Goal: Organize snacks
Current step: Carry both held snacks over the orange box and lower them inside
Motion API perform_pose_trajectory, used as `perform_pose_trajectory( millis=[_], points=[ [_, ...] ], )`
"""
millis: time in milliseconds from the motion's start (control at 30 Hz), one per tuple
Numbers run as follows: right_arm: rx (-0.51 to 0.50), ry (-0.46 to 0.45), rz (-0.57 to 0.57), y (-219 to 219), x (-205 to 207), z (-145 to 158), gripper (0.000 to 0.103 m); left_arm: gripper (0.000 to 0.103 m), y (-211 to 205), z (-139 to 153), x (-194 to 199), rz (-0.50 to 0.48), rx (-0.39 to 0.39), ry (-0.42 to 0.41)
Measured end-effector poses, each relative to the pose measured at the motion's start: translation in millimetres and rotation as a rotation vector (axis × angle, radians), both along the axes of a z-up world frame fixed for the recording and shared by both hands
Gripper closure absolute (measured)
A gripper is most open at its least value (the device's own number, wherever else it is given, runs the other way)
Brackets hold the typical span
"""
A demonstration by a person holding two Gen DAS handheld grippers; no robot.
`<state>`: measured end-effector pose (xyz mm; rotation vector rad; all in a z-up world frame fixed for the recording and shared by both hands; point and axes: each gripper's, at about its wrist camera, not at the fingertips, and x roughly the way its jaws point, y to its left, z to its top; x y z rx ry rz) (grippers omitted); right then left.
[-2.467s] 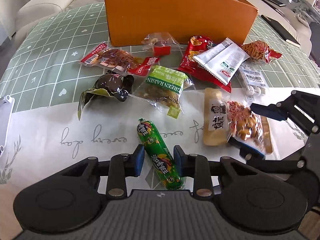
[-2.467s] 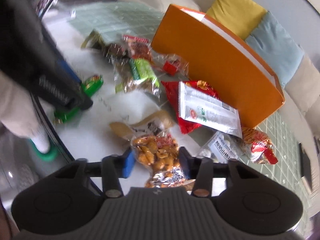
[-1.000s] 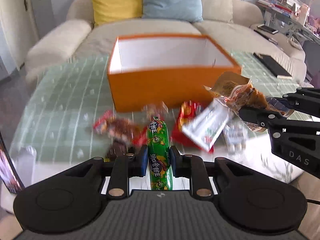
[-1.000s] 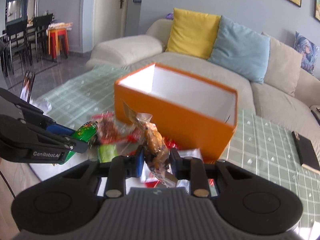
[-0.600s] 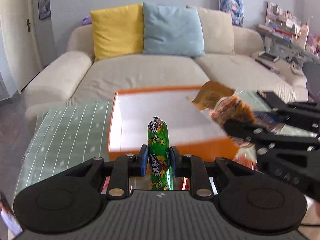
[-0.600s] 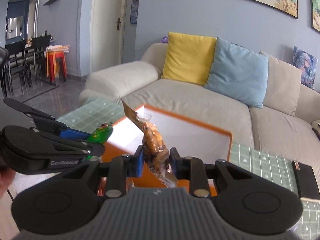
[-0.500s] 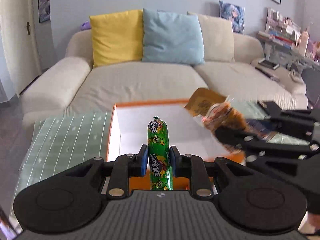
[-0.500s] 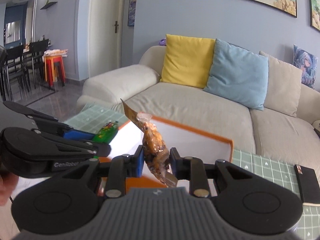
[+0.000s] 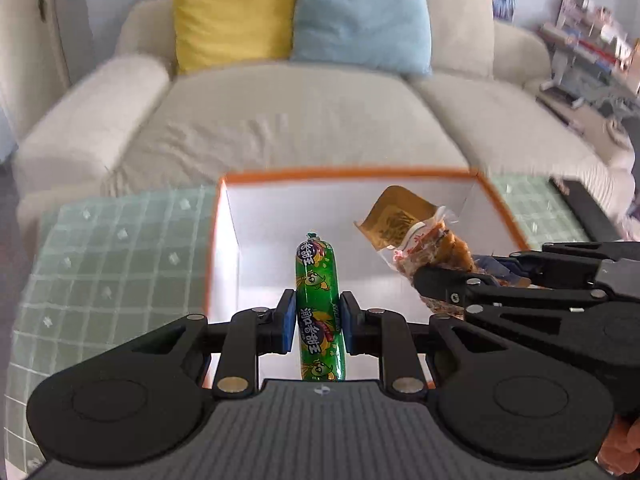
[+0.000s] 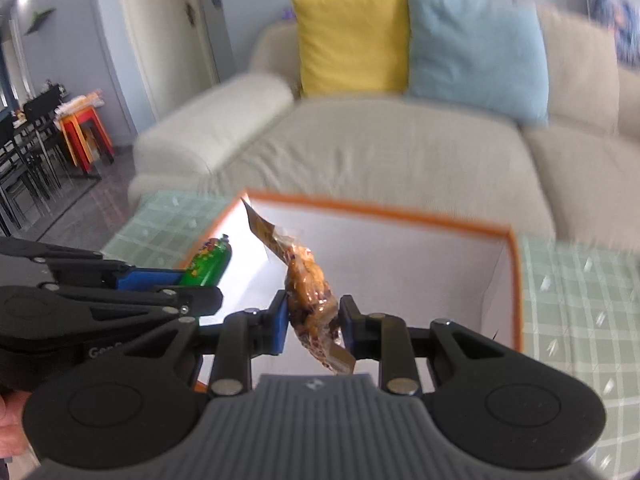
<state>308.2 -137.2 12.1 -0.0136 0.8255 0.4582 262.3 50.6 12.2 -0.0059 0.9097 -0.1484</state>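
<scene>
Green sausage stick (image 9: pixel 319 305) standing lengthwise along the fingers of the left hand-held gripper (image 9: pixel 319 322), long axis running straight away from the camera, knotted tip pointing toward the far wall of the orange box (image 9: pixel 420 171). Sitting pinched mid-body between the blue pads (image 9: pixel 288 322), tip hanging over the box's white interior. Showing glossy green wrap with cartoon faces and a dark round label near the tip. Snack pouch (image 10: pixel 310 296) sitting clamped in the right hand-held gripper (image 10: pixel 313 326), long axis tilting up and to the left, tan sealed flap leading, clear section showing orange-brown pieces, lower end trailing back toward the camera. Both hovering over the open box, side by side, near each other, box resting on the green-check desk (image 9: pixel 112 248).
</scene>
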Motion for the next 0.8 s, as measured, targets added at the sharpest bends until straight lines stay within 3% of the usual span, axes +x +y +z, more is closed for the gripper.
perform_pose_trajectory(
  millis=[100, 433, 633, 800],
  points=[
    [0.032, 0.116, -0.021, -2, 17, -22, 0.079, 0.078, 2, -14, 10, -0.019, -0.008, 0.063],
    [0.077, 0.349, -0.063, -1, 37, -69, 0.079, 0.078, -2, -43, 28, -0.021, 0.054, 0.172],
    [0.086, 0.406, -0.081, 6, 38, -81, 0.079, 0.078, -5, -56, 35, -0.009, 0.122, 0.225],
    [0.043, 0.4, -0.088, 10, 34, -88, 0.079, 0.078, -4, -60, 30, 0.005, 0.127, 0.227]
  ],
)
